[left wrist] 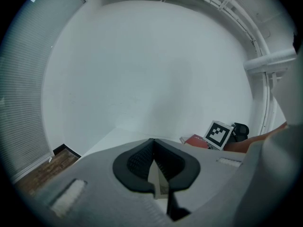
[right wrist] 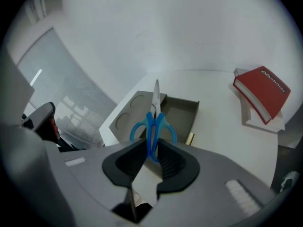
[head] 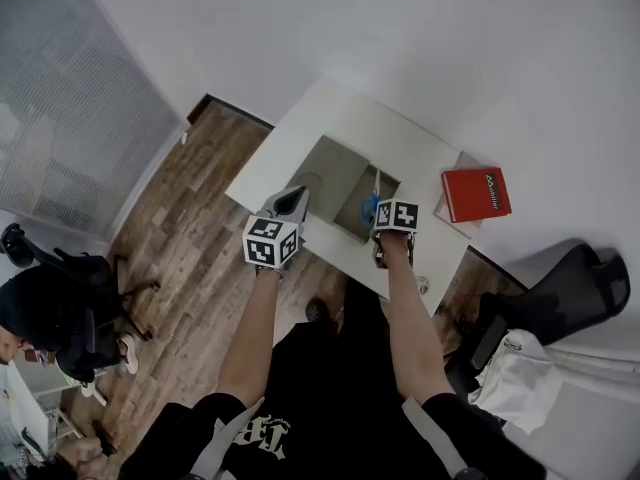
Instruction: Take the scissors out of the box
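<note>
Scissors (right wrist: 152, 121) held above box (right wrist: 189, 109), apparently out.
Right gripper (right wrist: 150, 148) fingers clamp the handles; left gripper (left wrist: 152, 144) fingers closed, empty; set-down beside box remains.

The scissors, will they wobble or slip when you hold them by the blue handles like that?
Probably stiff: the scissors point straight out from the jaws with no droop. They might pivot or slip a little, since the right gripper pinches only the smooth blue handles. Likely light, being small beside the box.
</note>
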Motion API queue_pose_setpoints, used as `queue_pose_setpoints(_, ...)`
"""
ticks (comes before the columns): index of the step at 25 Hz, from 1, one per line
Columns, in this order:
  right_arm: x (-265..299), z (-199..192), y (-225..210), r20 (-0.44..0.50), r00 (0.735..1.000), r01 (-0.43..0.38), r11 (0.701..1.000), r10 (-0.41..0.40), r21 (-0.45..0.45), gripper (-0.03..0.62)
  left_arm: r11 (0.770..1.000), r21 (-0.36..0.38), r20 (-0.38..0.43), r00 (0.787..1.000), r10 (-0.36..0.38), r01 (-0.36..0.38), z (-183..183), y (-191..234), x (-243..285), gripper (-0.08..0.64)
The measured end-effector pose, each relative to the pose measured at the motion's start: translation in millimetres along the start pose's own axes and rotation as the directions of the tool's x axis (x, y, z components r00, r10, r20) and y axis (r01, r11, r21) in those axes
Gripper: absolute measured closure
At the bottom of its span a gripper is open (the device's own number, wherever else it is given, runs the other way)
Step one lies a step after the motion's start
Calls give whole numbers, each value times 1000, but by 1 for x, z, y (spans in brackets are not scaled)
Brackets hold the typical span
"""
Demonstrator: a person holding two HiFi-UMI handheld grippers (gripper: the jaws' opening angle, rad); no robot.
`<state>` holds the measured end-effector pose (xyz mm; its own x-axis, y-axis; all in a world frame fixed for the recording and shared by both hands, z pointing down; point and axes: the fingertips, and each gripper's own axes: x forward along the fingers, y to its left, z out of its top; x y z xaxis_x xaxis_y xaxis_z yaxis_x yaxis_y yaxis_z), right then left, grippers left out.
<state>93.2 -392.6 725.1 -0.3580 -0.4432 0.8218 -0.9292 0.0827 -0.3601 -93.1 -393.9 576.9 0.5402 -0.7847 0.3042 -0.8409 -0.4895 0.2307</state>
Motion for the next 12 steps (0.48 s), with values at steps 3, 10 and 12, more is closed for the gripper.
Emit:
queue_pose_setpoints(3, -14, 14, 10, 46, 999, -24, 999, 26, -42, 514, 1000, 2, 5, 1000, 12, -12, 7, 0, -1, 561)
queue_pose_setpoints(10, -47, 44, 26, 134, 988, -58, 991, 75, -123, 514, 999, -8, 33, 999, 40, -40, 32, 3, -2, 561)
queue_pose_setpoints(12, -56, 51, 30, 156, 984, -65, 987, 88, -145, 514, 999, -8, 41, 999, 37, -36, 41, -1, -3, 561)
